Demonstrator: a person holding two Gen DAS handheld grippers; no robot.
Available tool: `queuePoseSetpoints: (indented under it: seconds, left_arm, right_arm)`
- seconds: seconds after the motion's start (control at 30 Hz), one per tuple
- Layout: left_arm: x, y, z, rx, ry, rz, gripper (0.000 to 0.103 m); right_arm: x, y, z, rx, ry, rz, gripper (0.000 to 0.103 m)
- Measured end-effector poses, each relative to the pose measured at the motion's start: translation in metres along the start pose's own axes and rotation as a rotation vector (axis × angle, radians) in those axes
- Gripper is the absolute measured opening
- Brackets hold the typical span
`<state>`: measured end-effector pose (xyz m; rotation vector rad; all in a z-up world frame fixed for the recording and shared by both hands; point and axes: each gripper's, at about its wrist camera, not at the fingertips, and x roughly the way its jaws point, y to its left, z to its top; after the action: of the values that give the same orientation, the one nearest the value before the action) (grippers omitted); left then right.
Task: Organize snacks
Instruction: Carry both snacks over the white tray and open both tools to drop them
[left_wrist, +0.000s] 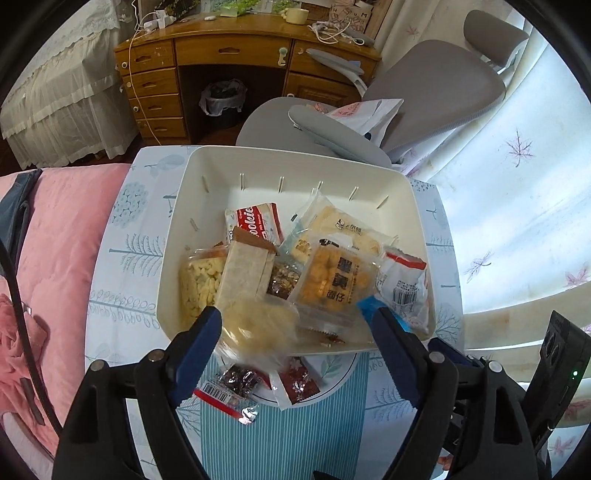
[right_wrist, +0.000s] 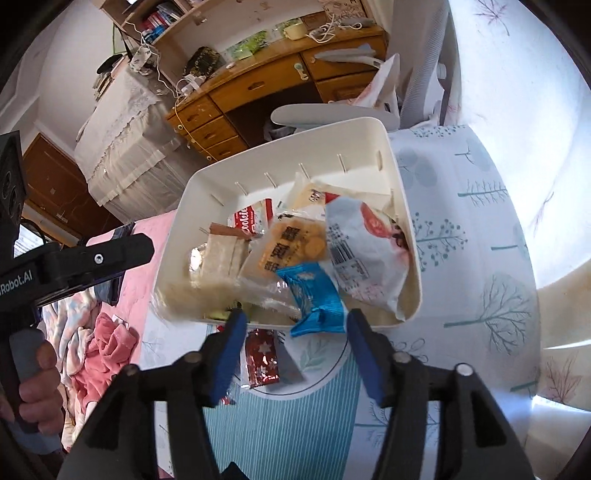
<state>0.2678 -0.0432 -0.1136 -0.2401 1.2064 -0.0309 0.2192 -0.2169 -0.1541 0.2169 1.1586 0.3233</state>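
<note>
On the tablecloth's far edge, a white bin (left_wrist: 295, 162) holds heaped snack packets (left_wrist: 328, 280). Both the left gripper (left_wrist: 295, 325) and right gripper (right_wrist: 293, 325) hang released; a blue packet (right_wrist: 314, 299) drapes the bin's near rim.

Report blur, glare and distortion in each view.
Left wrist: the pale packet between the open jaws is motion-blurred; the window side at right is blown out; fisheye bends the desk. Right wrist: the bin near corner is smeared, the blue packet sharper; glare whitens the right.
</note>
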Motion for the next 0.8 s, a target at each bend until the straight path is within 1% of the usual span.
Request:
queuePoseSetpoints:
  seconds: [0.2, 0.4, 0.57, 0.8]
  left_arm:
    - [-0.011, 0.005, -0.010, 0.006, -0.005, -0.013, 0.083]
    - [-0.027, 0.018, -0.025, 0.011, -0.007, -0.007, 0.083]
    - [-0.044, 0.038, -0.039, 0.010, -0.016, -0.020, 0.083]
    - [-0.067, 0.070, -0.061, 0.040, -0.026, -0.043, 0.083]
  right_arm:
    - [-0.005, 0.000, -0.005, 0.015, 0.006, -0.021, 0.063]
    - [-0.013, 0.011, -0.015, 0.025, 0.000, -0.039, 0.063]
    - [-0.023, 0.030, -0.029, 0.031, -0.014, -0.053, 0.063]
    - [-0.036, 0.062, -0.050, 0.073, -0.052, -0.060, 0.063]
